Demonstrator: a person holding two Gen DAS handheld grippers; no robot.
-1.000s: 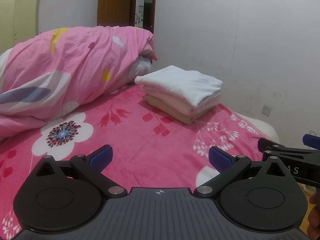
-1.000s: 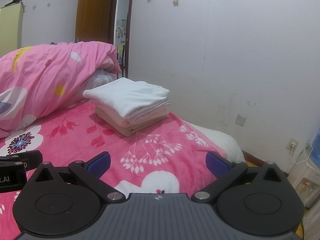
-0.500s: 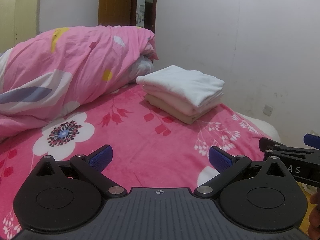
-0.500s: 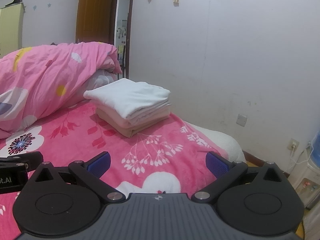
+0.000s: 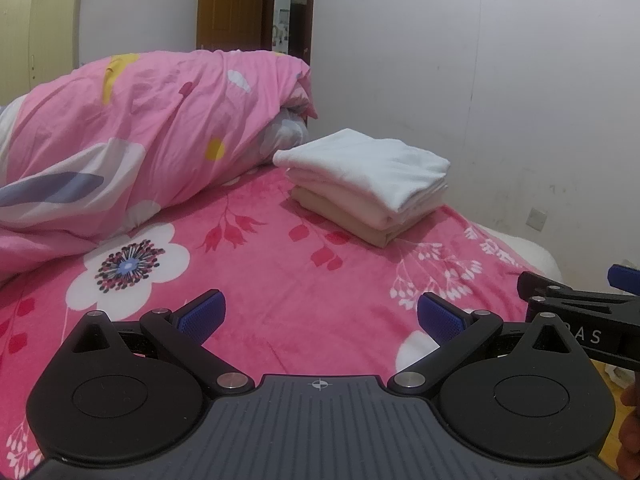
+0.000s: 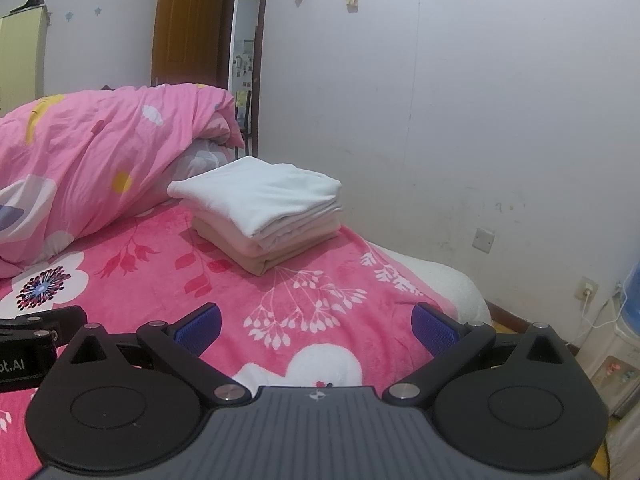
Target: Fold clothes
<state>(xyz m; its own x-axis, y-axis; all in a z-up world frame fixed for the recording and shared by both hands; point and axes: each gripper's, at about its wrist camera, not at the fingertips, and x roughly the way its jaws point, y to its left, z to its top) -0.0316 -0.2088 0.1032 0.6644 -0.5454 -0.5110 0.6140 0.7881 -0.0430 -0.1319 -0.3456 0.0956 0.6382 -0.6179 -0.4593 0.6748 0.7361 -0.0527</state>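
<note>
Barely anything has moved since a second ago: the view from both wrists has crept a touch, so the stack of folded clothes (image 5: pixel 366 184) sits slightly further right in each frame, and that's about it. The stack itself is where it was, on the pink floral blanket (image 5: pixel 280 280) toward the far side of the bed, close to the white wall (image 6: pixel 480 120). It's three layers, white on top (image 6: pixel 256 192), a pale pink one in the middle and a tan one at the bottom (image 6: pixel 276 258), edges lined up pretty neatly.

The left gripper (image 5: pixel 319 315) is hovering low over the blanket with its jaws spread wide and nothing between the blue pads (image 5: pixel 200 314). The right gripper (image 6: pixel 315 325) is the same deal, jaws wide apart and empty, over the near edge of the bed. Each one pokes into the other's view at the side, so they're next to each other and well short of the stack.

A bunched-up pink duvet (image 5: pixel 140 128) is heaped on the left, just beside the stack. Behind it there's a brown door (image 6: pixel 186 24) standing open, and a wall socket (image 6: pixel 483 239) low on the wall to the right
</note>
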